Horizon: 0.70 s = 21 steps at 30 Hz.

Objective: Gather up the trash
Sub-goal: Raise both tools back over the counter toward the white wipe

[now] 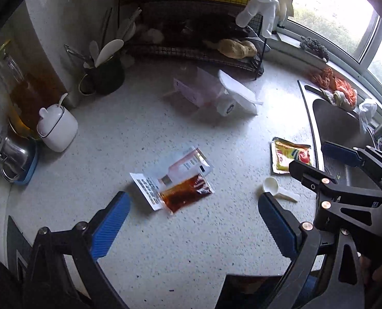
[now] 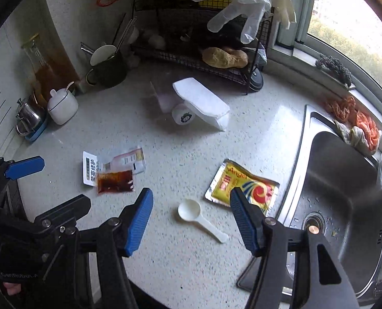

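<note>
Nearest the lens, the left hand-held gripper hangs over the speckled white desk with its ribbed blue pads spread wide and nothing between them; the right hand-held gripper beside it is also apart and empty, its pads above a bare patch of desk. Just past the right one lies a white plastic scoop, round bowl and flat handle, flat on the stone. Touching nothing else, a yellow foil packet with a torn, crinkled silver edge lies near the sink's rim. To the left, well apart from it, a brown sauce sachet overlaps a clear wrapper and a white printed slip, all flat and thin. The steel sink is smooth, with water drops around its drain; its raised rim bounds the desk on the right. Open stone runs between the trash pieces and the nearer edge. Farther back, a white folded paper bag leans over a small round white cup lying on its side. Along the left wall stand a white lidded jar with a spoon handle sticking out, a steel kettle, and a dark mug holding utensils. At the back, a black wire rack carries a yellowish lump, with translucent gloves hanging from it.
</note>
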### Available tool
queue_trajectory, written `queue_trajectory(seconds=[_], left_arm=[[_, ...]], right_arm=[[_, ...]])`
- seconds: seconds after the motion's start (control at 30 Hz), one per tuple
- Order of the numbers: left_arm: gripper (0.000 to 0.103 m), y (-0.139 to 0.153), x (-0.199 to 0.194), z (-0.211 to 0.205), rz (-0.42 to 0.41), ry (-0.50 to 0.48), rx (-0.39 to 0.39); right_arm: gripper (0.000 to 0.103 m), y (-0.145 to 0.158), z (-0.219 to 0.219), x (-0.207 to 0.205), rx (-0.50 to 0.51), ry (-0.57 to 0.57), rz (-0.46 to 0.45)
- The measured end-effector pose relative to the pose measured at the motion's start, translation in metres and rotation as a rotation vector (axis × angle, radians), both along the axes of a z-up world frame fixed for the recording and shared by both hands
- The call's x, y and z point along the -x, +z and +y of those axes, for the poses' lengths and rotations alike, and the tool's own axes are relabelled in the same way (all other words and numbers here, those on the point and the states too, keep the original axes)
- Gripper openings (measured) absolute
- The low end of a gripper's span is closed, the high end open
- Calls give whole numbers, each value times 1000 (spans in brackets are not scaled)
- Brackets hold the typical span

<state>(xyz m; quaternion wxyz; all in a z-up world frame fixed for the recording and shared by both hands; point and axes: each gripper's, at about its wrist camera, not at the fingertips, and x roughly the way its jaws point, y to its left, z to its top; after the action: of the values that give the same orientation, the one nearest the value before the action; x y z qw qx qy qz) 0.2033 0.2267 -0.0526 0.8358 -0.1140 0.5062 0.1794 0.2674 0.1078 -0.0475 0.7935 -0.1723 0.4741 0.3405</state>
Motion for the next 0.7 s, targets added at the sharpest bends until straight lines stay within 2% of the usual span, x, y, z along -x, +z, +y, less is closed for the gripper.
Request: queue_trajectory(seconds=[0.17,0.37,0.57,0.7], left_arm=[[99,0,-39,41,8,17,-12],[99,-11,-83,78,13,24,25],[99,-29,-115,101,41,16,57],[99,-41,-124,113,64,14,67]], right_arm=[[59,0,36,-35,18,18,-6],[59,-10,70,-78,49,14,-7],[59,-28,94,-110,64,18,49],[59,-42,104,-119,59,35,120]])
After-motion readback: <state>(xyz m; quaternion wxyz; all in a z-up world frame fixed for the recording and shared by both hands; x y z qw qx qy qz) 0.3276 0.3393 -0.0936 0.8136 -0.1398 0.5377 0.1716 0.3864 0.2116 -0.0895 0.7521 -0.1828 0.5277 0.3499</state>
